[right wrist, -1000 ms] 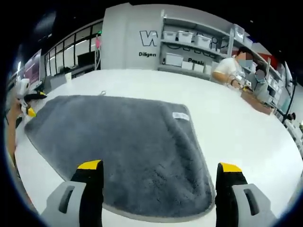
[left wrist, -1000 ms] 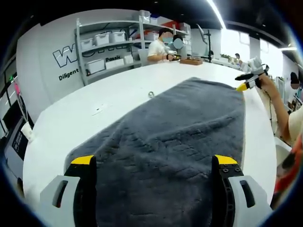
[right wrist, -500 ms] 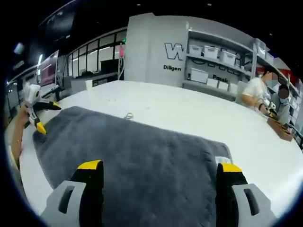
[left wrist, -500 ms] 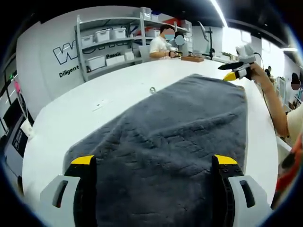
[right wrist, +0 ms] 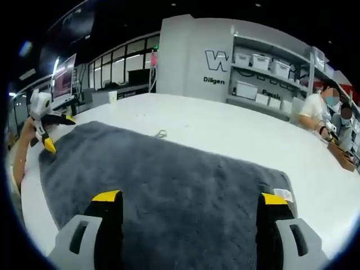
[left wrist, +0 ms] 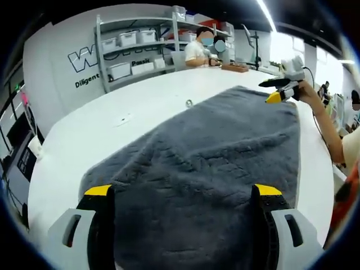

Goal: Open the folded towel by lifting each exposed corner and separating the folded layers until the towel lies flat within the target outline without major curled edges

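A dark grey towel (left wrist: pixel 208 157) lies spread out on the white table (left wrist: pixel 112 129), its pile slightly rumpled. In the left gripper view my left gripper (left wrist: pixel 183 194) hovers open over the towel's near end, nothing between its jaws. My right gripper (left wrist: pixel 279 90), held in a hand, hangs just above the towel's far right corner with its fingers apart. In the right gripper view the right gripper (right wrist: pixel 190 198) stands open over the towel (right wrist: pixel 169 180), beside a white label (right wrist: pixel 283 194). The left gripper (right wrist: pixel 46 130) hovers at the towel's far left end.
A small metal ring (left wrist: pixel 189 103) lies on the table just off the towel's edge, also in the right gripper view (right wrist: pixel 161 134). People (left wrist: pixel 199 50) work at the table's far end. Shelves with white bins (right wrist: pixel 253 73) line the back wall. A wooden box (left wrist: pixel 233 68) sits far off.
The right gripper has lifted off the towel's far corner and hangs just above it, its camera now closer over the towel. The left gripper has barely moved. The towel lies as before.
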Motion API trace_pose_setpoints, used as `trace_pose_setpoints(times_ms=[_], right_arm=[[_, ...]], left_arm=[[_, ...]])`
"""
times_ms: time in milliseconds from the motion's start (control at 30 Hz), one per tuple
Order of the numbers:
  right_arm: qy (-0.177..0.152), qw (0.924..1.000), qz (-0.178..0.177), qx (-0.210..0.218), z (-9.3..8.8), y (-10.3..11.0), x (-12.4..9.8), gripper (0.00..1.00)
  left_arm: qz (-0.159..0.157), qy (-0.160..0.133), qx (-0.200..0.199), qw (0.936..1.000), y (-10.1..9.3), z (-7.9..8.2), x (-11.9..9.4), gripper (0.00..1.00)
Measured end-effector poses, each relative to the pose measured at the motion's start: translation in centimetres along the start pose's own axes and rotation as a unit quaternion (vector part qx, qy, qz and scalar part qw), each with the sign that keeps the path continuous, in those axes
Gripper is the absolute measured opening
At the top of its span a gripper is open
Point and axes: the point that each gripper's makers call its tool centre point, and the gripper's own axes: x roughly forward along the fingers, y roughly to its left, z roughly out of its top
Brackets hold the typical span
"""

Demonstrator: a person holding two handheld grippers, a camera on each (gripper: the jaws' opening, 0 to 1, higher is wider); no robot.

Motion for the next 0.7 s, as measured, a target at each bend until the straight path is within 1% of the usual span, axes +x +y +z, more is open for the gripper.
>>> trace_pose_setpoints(times_ms=[300,400,433,500,567,667,700], right_arm=[[0.012,0.9999,0.008,0.008,-1.5,-0.2,0.1,0.99],[0.011,0.9999,0.006,0.010,-1.6,-0.4,0.1,0.99],[0.016,0.9998,0.009,0.011,-1.7,-0.4,0.2,0.99],[0.015,0.9998,0.011,0.012,-1.8,-0.2,0.1,0.99],[0.013,0.9996,0.017,0.016,-1.8,0.2,0.2,0.99],[0.015,0.9996,0.021,0.014,-1.9,0.5,0.1,0.99],[0.014,0.9996,0.022,0.015,-1.9,0.5,0.1,0.99]], left_arm=[[0.038,-0.016,-0.026,0.9988,2.7,0.1,-1.3,0.97],[0.052,-0.023,-0.032,0.9978,3.6,0.3,-1.7,0.96],[0.057,-0.027,-0.040,0.9972,4.0,0.3,-1.8,0.96],[0.061,-0.029,-0.051,0.9964,4.3,0.2,-2.0,0.95],[0.075,-0.033,-0.063,0.9947,5.5,0.0,-2.3,0.94],[0.120,-0.034,-0.068,0.9898,7.7,0.0,-2.9,0.91],[0.126,-0.037,-0.070,0.9888,8.3,0.2,-3.1,0.91]])
